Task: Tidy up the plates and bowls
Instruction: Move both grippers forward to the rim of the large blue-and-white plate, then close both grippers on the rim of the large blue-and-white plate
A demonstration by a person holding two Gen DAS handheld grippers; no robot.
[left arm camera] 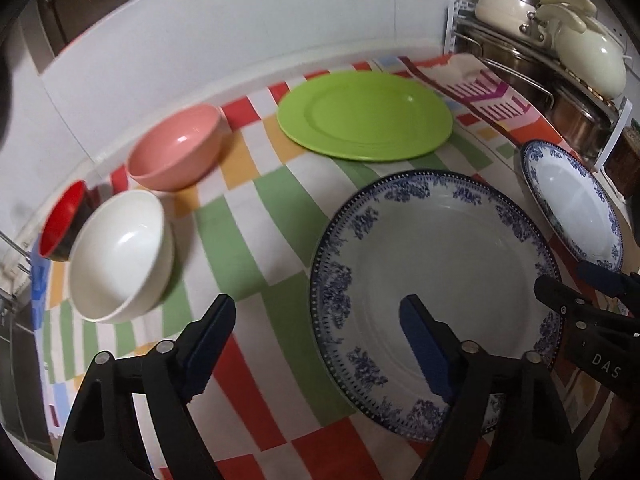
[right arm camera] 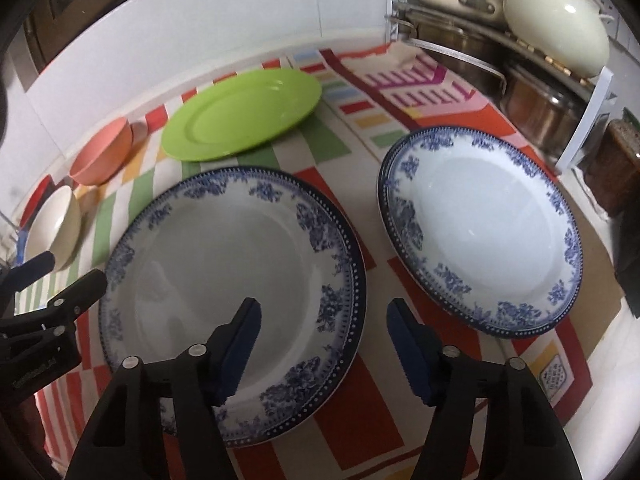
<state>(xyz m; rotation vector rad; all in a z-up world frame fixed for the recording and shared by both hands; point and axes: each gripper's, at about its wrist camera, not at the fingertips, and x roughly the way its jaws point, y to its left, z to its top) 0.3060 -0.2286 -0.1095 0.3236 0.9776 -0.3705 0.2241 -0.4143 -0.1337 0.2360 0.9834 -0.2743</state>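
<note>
Where the striped cloth (left arm camera: pixel 248 216) covers the desk: large blue-patterned plate (left arm camera: pixel 436 280) nearest, second blue-patterned plate (right arm camera: pixel 484 236) to its right, green plate (left arm camera: pixel 364 116) behind, three bowls left. Left gripper (left arm camera: pixel 316 336) and right gripper (right arm camera: pixel 324 336): fingers apart, holding nothing, straddling the large plate's opposite rims.

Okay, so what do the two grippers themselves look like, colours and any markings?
Both are black plastic scissor-style frames with round silver pivot pins and dark blue ridged pads on the fingers. The left gripper and right gripper look alike. White "DAS" lettering shows on the right one's body as seen from the left wrist view. No cables or sleeves are visible.
</note>
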